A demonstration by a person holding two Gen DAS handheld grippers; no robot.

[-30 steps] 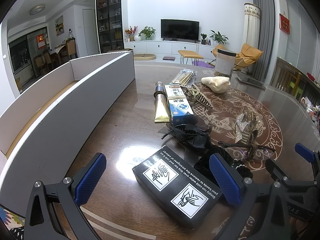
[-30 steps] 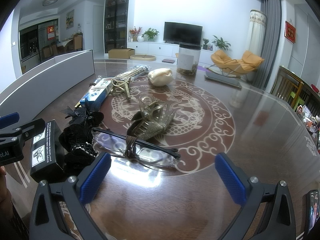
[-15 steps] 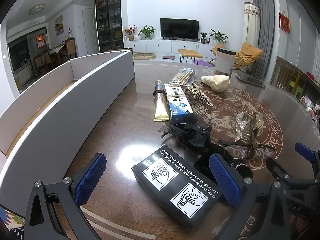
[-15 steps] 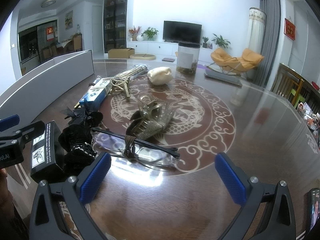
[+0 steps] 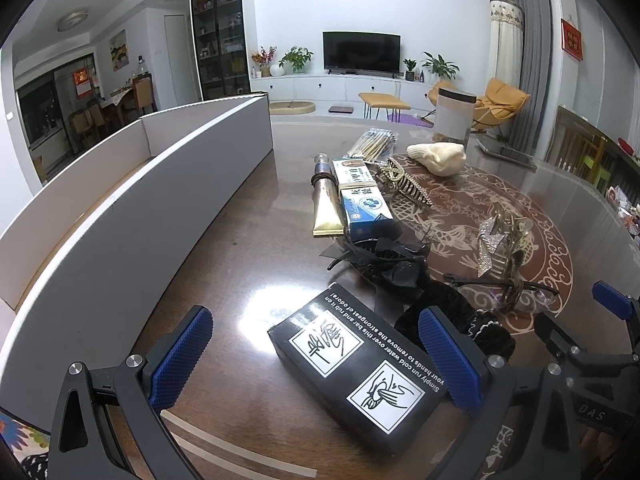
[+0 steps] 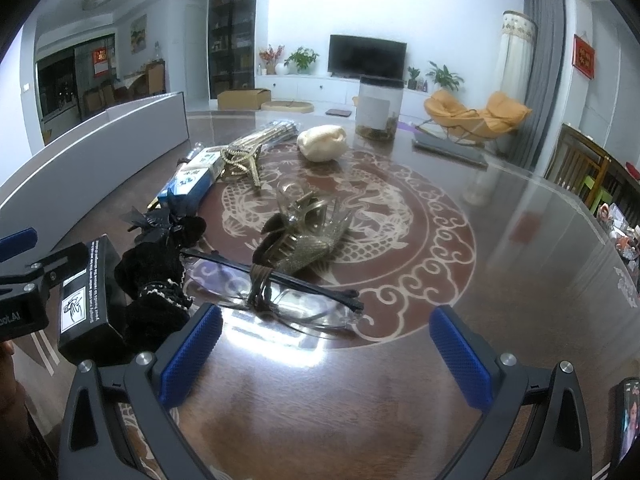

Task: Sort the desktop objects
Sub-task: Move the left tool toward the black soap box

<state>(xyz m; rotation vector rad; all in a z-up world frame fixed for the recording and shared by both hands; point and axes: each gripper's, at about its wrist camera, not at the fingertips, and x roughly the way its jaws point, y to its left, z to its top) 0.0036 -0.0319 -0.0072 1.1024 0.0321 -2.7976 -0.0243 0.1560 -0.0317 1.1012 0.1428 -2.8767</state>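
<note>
A black box with white hand pictograms (image 5: 356,368) lies between the fingers of my open left gripper (image 5: 316,354), untouched. Behind it sit black fabric hair ties (image 5: 384,260), a gold tube (image 5: 326,204) and a blue and white carton (image 5: 362,196). My right gripper (image 6: 324,354) is open, low over the table just short of the clear glasses (image 6: 276,300). A glittery hair claw (image 6: 308,236) rests past the glasses, a gold hair clip (image 6: 240,162) farther back. The long white box (image 5: 120,216) stands to the left.
A cream knitted bundle (image 6: 322,142), a packet of sticks (image 6: 268,136) and a jar with a black lid (image 6: 378,106) stand at the far side. A flat dark tablet (image 6: 450,148) lies at the back right. A phone (image 6: 628,412) shows at the lower right edge.
Both grippers have crept slightly forward; the objects on the table have stayed where they were.
</note>
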